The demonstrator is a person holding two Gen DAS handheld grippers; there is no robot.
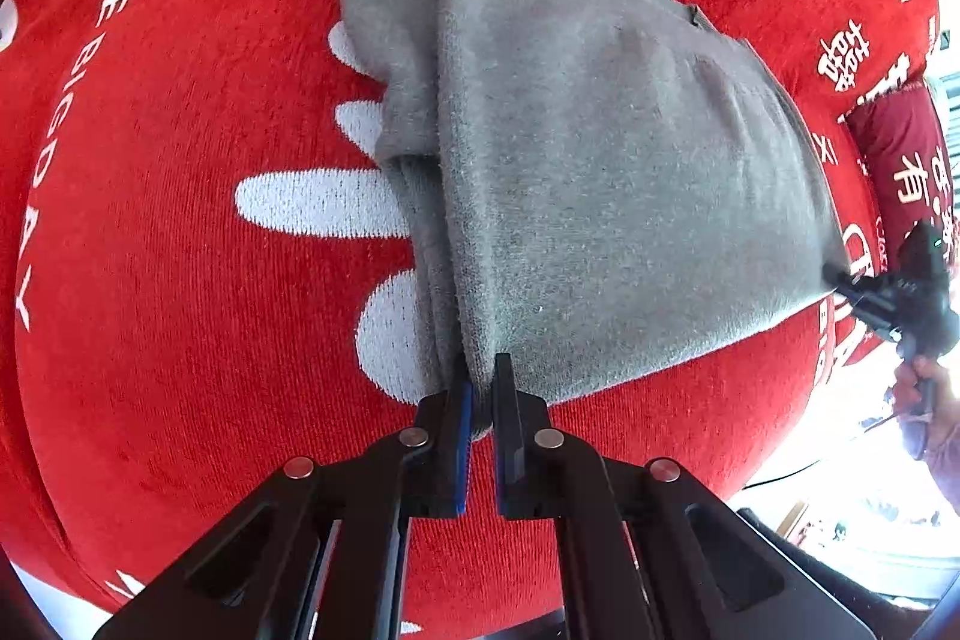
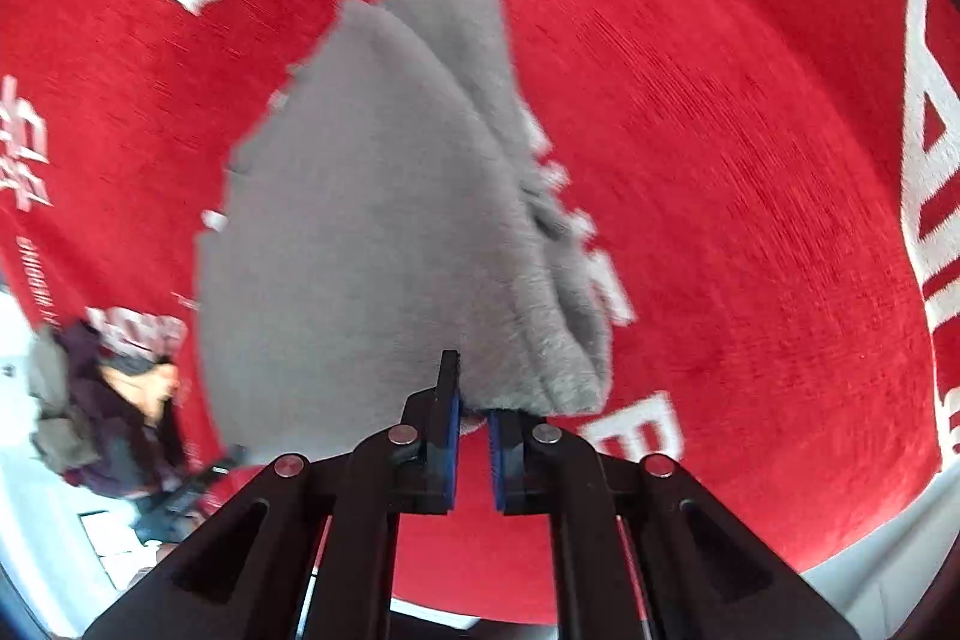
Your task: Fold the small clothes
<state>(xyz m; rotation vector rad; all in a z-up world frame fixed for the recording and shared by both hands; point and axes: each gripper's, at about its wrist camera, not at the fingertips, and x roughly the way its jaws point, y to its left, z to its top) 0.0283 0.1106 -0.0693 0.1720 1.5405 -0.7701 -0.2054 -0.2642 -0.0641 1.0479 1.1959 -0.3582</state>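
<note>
Black left gripper (image 1: 483, 370) pinches the folded grey fleece garment (image 1: 600, 172) at its six-o'clock corner; black right gripper (image 2: 474, 388) clamps the garment's edge over the red printed cloth (image 2: 720, 160).

Right wrist view smeared by motion blur. Grey fleece garment (image 2: 384, 220) edges left indistinct. White lettering on red woven cloth (image 1: 180, 340) cut off at frame edges. Person's hand (image 1: 927, 400) washed out by glare.
</note>
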